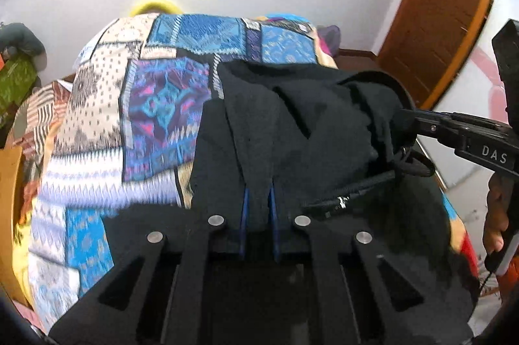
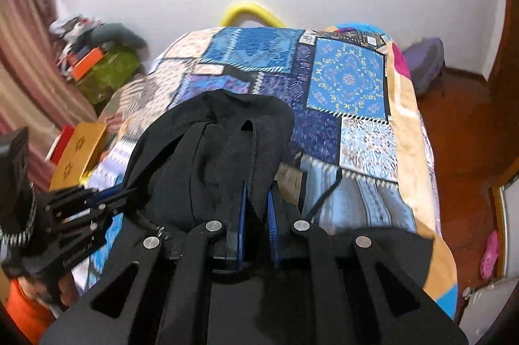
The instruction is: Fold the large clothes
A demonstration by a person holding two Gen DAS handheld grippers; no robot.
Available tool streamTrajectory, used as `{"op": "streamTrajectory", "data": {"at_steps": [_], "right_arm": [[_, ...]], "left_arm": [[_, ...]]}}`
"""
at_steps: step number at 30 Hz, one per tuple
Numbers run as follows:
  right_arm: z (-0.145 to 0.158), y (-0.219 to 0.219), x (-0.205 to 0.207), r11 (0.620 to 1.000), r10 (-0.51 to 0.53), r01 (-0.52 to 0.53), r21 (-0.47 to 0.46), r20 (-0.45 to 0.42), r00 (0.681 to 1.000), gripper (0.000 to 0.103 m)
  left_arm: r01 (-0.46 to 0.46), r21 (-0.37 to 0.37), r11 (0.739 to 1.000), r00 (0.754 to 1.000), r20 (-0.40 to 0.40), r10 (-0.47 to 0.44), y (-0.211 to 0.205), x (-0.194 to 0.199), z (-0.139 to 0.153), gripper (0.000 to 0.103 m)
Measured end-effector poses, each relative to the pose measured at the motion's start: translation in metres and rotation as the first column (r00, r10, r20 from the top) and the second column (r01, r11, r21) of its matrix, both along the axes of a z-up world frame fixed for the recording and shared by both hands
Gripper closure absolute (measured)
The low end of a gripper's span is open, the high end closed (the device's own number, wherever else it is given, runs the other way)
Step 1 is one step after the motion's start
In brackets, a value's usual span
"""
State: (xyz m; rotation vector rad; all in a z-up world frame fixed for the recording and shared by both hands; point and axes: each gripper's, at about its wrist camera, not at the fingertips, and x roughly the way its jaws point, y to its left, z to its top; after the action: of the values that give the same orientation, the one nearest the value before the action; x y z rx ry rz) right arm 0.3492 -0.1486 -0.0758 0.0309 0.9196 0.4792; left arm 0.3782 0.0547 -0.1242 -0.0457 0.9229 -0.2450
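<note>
Garment: black clothing (image 1: 292, 130) bunched above the bed (image 1: 97, 124).
Left claw (image 1: 258, 208): clamped on fabric.
Right claw (image 2: 258, 208): clamped on fabric.
Progress: early; no neat fold visible, folding remains.

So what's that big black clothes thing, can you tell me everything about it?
The black garment is soft, thick, fleecy-looking cloth, bunched in folds, with a drawstring and zipper showing. It lies on the patchwork bedspread. The left gripper and right gripper are each shut on an edge of it, lifting it.
</note>
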Motion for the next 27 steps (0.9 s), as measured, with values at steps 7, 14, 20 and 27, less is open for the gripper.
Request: {"op": "streamTrajectory", "data": {"at_steps": [7,14,20,27], "right_arm": [[-0.034,-0.003,-0.055,0.997,0.039,-0.042,-0.071,-0.042,0.998,0.092],[-0.077,-0.017,-0.069,0.997,0.002,-0.015,-0.081,-0.158,0.987,0.08],[-0.065,-0.027,-0.072,0.997,-0.017,0.0,-0.08,-0.212,0.977,0.067],[-0.035,-0.039,-0.076,1.0,-0.004,0.006,0.009,-0.147,0.989,0.056]], "left_arm": [[0.033,0.094,0.995,0.999,-0.029,-0.03,-0.008,-0.065,-0.029,0.093],[-0.002,0.115,0.993,0.989,-0.148,0.019,0.008,-0.094,-0.079,0.092],[-0.016,0.116,0.993,0.994,-0.107,0.029,0.014,-0.102,-0.068,0.074],[-0.041,0.08,0.996,0.999,0.021,0.039,0.014,-0.084,-0.023,0.054]]}}
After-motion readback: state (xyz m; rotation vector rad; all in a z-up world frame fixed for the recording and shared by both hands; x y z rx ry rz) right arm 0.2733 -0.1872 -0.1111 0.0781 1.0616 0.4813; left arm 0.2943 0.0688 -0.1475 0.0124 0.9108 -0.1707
